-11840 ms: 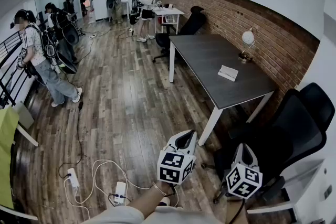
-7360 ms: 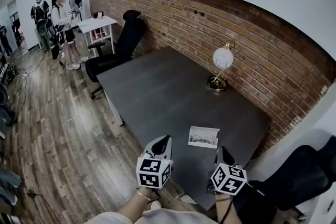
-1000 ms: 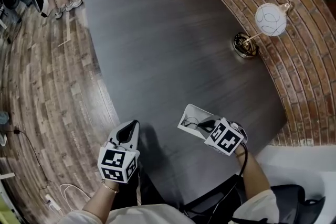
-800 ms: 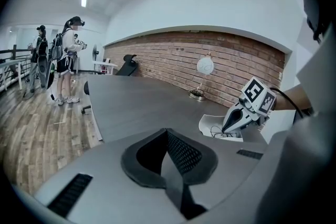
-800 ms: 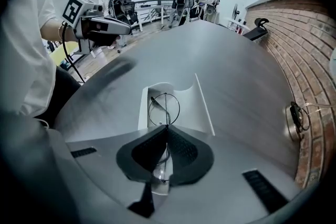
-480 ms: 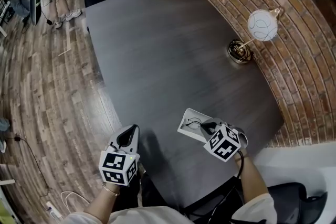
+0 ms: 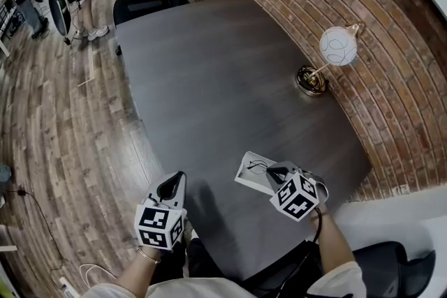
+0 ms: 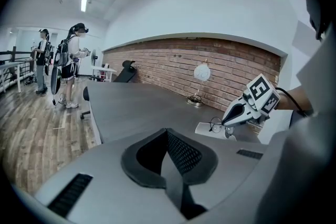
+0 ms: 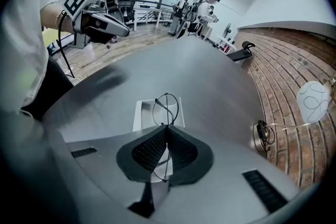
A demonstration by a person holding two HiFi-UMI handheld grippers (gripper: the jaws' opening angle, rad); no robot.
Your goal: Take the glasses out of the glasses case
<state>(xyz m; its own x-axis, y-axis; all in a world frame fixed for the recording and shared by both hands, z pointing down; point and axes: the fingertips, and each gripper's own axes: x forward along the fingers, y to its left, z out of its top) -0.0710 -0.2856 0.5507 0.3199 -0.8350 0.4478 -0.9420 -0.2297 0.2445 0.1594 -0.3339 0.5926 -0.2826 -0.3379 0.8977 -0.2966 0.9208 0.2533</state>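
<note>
We are pinching the glasses [image 9: 166, 105] in our right claw [image 9: 167, 128] just above the open glasses case [image 9: 139, 113] on the counter [image 9: 210, 71]; carrying them clear is probably remaining. Our left claw [image 8: 168, 135] is idling, pressed together.

Dark table [image 7: 209, 80]: glasses case [image 7: 250, 172], lamp [image 7: 309, 80].

Head view looks steeply down; gripper views face across the table [image 7: 209, 80]

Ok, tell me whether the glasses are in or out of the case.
Raised out: right gripper holds the glasses upright over the case.
</note>
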